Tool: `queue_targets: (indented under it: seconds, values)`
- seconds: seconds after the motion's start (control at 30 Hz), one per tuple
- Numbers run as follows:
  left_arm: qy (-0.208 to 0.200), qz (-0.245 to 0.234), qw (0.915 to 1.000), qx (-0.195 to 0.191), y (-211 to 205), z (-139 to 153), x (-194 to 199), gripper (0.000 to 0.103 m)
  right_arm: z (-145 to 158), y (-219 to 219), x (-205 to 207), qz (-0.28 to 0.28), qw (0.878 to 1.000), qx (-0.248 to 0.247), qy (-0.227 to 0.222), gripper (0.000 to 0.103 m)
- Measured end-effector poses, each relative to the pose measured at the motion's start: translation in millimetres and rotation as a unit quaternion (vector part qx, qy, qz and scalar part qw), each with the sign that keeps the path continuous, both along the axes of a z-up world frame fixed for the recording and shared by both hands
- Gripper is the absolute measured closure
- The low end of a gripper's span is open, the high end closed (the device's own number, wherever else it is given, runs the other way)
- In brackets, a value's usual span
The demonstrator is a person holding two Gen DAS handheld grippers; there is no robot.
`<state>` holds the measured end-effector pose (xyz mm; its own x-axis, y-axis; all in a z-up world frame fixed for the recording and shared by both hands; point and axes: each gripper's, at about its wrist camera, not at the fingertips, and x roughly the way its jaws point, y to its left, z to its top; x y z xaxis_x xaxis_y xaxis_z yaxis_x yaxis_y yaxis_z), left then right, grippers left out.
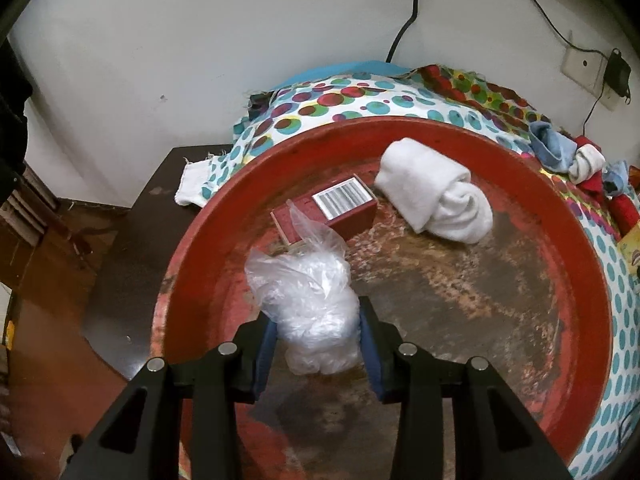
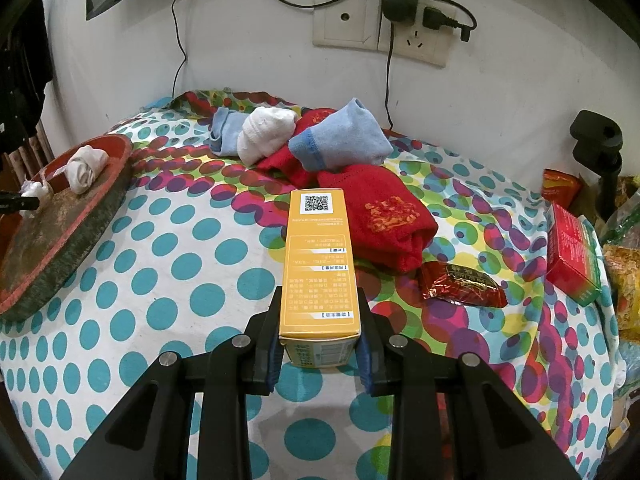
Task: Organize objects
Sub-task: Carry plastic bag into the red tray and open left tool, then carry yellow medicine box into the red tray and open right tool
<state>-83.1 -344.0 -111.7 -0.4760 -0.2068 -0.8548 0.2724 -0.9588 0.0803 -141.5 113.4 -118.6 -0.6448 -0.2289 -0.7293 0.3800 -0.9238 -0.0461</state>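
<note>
My left gripper (image 1: 318, 320) hangs low over the round red tray (image 1: 400, 128), its blue pads against both sides of a crumpled clear plastic bag (image 1: 308, 300) with white stuff inside. Beyond the bag a dark red box (image 1: 336, 208) with a barcode label and a rolled white sock (image 1: 436, 192) lie in the tray. My right gripper (image 2: 320, 300) is shut on a long yellow box (image 2: 318, 260) with a QR code, held above the dotted cloth (image 2: 180, 280). From the right wrist the tray (image 2: 80, 216) is at the far left.
A pile of blue, white and red socks (image 2: 300, 136) lies at the back of the cloth, with a folded red sock (image 2: 384, 220) nearer. A dark red snack packet (image 2: 460, 284) and a red carton (image 2: 572, 256) sit at the right, beside more packets. Cables and a wall socket (image 2: 400, 28) are behind.
</note>
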Motion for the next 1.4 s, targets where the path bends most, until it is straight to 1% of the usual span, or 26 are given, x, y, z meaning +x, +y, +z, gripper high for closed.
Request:
queue_targets:
  seconds: [0.07,0.13,0.27,0.33,0.47,0.6,0.67,0.93,1.17,1.33,1.4]
  values:
    - [-0.002,0.005,1.0000,0.002,-3,-1,1,0.063,0,0,0,0.000,1.000,0.001,0.000,0.075]
    - [-0.006,0.000,0.9999,0.016,-4,-2,4,0.062,0,0,0,0.000,1.000,0.002,0.001,0.075]
    - [-0.009,-0.022,0.9997,0.009,2,-2,7,0.058,-1,0,0,0.000,1.000,0.006,0.002,0.075]
    - [-0.010,-0.033,0.9993,0.013,4,0,10,0.056,-1,0,0,0.000,1.000,0.008,0.003,0.075]
    - [-0.002,-0.040,0.9992,0.008,6,6,17,0.055,-1,-1,2,0.000,1.000,0.013,0.007,0.075]
    - [-0.004,-0.037,0.9993,0.004,6,9,26,0.054,-1,-1,1,0.005,1.000,0.013,0.005,0.075]
    - [-0.002,-0.041,0.9992,0.001,8,11,32,0.054,0,-1,1,0.006,1.000,0.013,0.005,0.075]
    - [0.009,-0.083,0.9965,0.005,38,17,54,0.054,2,-3,4,0.006,1.000,0.018,0.017,0.075]
    - [0.019,-0.096,0.9952,0.008,49,24,66,0.053,6,-14,19,0.016,1.000,-0.006,0.009,0.075]
    - [0.021,-0.097,0.9948,0.020,48,30,69,0.053,22,-31,28,0.034,0.999,-0.019,0.020,0.075]
    - [0.024,-0.094,0.9952,0.014,48,33,70,0.053,29,-40,31,0.045,0.998,-0.025,0.022,0.075]
